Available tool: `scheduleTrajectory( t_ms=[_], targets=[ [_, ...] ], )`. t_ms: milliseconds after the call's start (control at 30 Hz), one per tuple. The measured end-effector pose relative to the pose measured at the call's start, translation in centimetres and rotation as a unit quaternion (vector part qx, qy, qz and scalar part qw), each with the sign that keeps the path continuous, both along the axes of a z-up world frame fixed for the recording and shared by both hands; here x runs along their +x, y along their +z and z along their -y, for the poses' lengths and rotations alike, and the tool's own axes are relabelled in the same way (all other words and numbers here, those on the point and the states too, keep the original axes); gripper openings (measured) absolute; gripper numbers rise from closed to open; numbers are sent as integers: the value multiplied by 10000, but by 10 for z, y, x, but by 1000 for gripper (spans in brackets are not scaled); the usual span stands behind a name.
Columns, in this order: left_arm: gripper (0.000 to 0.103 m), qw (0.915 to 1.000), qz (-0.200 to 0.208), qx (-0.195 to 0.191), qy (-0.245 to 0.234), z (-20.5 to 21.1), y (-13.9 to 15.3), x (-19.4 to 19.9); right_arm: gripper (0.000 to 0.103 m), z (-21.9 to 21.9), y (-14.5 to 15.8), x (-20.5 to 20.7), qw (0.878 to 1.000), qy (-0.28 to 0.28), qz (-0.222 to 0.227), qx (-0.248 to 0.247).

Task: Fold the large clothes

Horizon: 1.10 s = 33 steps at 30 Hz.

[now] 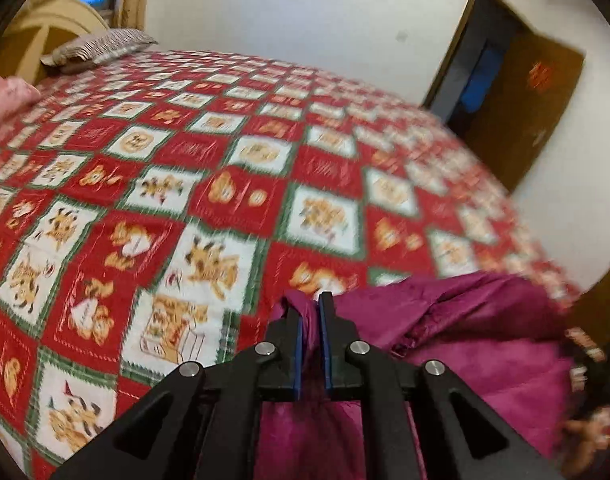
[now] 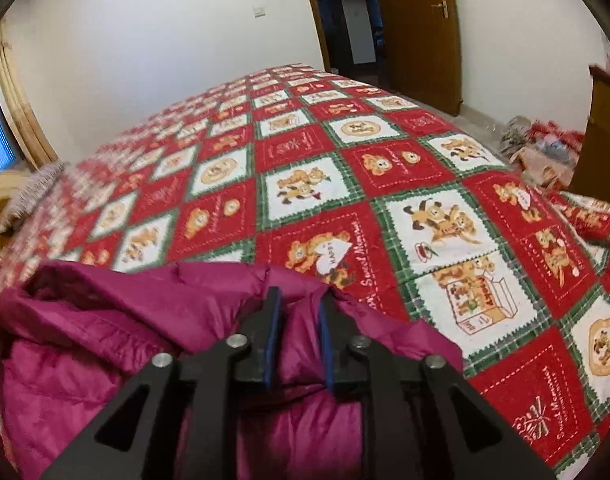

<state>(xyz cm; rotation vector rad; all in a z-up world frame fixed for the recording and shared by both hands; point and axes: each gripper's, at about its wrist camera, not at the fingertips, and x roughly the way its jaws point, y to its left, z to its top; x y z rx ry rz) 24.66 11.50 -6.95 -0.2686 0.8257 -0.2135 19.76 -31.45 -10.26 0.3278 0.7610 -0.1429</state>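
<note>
A bed [image 2: 313,184] fills most of both wrist views, spread with a bedspread [image 1: 209,184] patterned in red and white squares edged in green plaid, each square printed with cartoon bears and script. A plain white wall [image 2: 153,48] is seen behind the bed. A brown wooden door [image 2: 421,28] stands open beyond the bed's far corner, with a dark doorway beside it. A curtain [image 2: 21,112] hangs beside a window at the head end. A striped pillow [image 1: 101,46] lies at the head edge of the bed against a pale headboard [image 1: 45,32]. A heap of mixed items [image 2: 545,144] is seen on the floor past the bed's right edge, too blurred to identify.

A magenta quilted jacket [image 2: 117,340] lies bunched at the near edge of the bed, its shiny fabric stitched in padded channels and creased into deep folds, with a darker hollow open near its upper left.

The right gripper [image 2: 299,308] is seen with its 2 blue-lined fingers set a little apart, a thick roll of the jacket pinched between them. The left gripper [image 1: 309,304] is seen with its fingers drawn close together on a narrow fold of the jacket's edge, which pokes up above the fingertips.
</note>
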Motion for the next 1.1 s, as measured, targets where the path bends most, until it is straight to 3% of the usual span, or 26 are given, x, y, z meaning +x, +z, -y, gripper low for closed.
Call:
scheduleTrajectory(
  t_ms=[33,67,133,200,233,267,333,400,467,500,600,633,667,733,800,933,1100],
  targets=[
    [10,9999,-55,-125,-60,-4,7,1,47,4,5,-3,9999,-26,42,121],
    [10,9995,-149,-229,-139,-8,15,3,78,9,13,-8,9996,-94,153,218],
    [14,9989,-220,-301,-279,-9,25,5,100,18,34,-26,9971,-282,594,383],
    [22,9979,-180,-465,-423,-10,32,6,100,25,55,-44,9935,-399,960,467],
    [34,9975,-170,-534,-422,-11,35,6,97,26,66,-50,9930,-431,1008,429],
    [42,9972,-143,-643,-365,-15,37,6,87,24,74,-54,9937,-386,990,354],
    [74,9944,29,-1052,-108,-27,44,5,72,12,86,-55,9958,-53,888,213],
    [78,9865,204,-1582,359,-44,49,2,56,-11,96,-51,9959,531,731,-4],
    [78,9836,134,-1617,793,-50,50,2,51,-41,102,-47,9912,1157,619,-186],
    [78,9861,-11,-1398,893,-43,50,3,51,-60,103,-42,9867,1509,540,-254],
    [78,9981,-61,-529,314,2,50,0,41,-107,86,-18,9718,2335,175,-292],
    [78,9996,21,-226,155,20,49,-6,28,-126,75,-4,9658,2552,-32,-454],
    [78,9998,124,138,-63,45,47,-12,24,-135,64,7,9640,2588,-161,-586],
    [79,9977,249,494,-395,75,42,-19,24,-147,46,27,9647,2520,-340,-681],
    [79,9956,305,784,-420,101,30,-16,24,-150,26,47,9693,2266,-461,-833],
    [79,9928,139,1181,-124,114,2,4,23,-143,-3,54,9721,2159,-551,-732],
    [81,9899,76,1411,74,111,-34,14,23,-146,-9,50,9721,2149,-428,-832]
  ],
)
